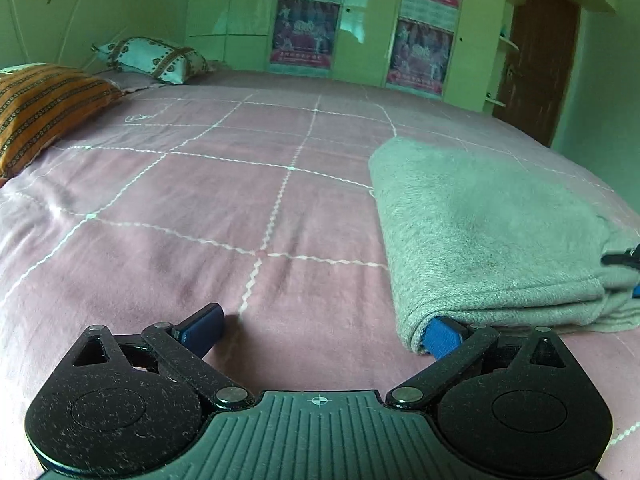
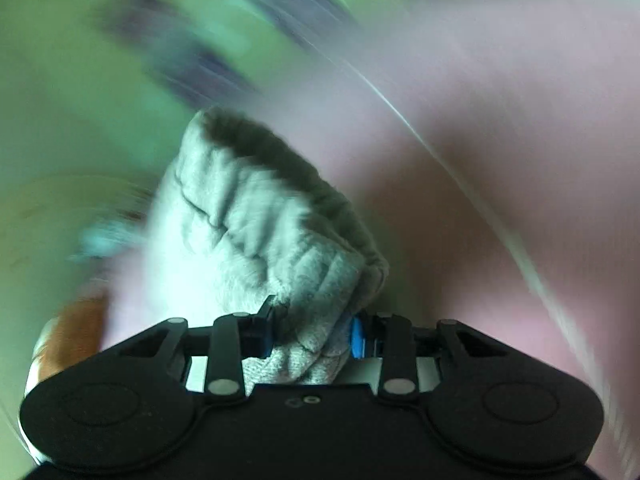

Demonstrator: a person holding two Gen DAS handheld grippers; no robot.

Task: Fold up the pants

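Observation:
The grey fleece pants (image 1: 480, 236) lie folded flat on the pink bed at the right of the left wrist view. My left gripper (image 1: 320, 328) is open wide and low over the bed. Its right fingertip (image 1: 442, 334) is tucked under the near left corner of the pants; its left fingertip (image 1: 204, 326) is over bare bedspread. In the right wrist view my right gripper (image 2: 312, 336) is shut on a bunched part of the pants (image 2: 264, 224), with the ribbed waistband hanging in front of it. That view is blurred by motion.
The pink bedspread (image 1: 200, 220) with white grid lines fills the left view. An orange striped pillow (image 1: 44, 108) and a patterned white pillow (image 1: 152, 58) lie at the far left. A wardrobe with posters (image 1: 304, 32) and a brown door (image 1: 532, 52) stand behind.

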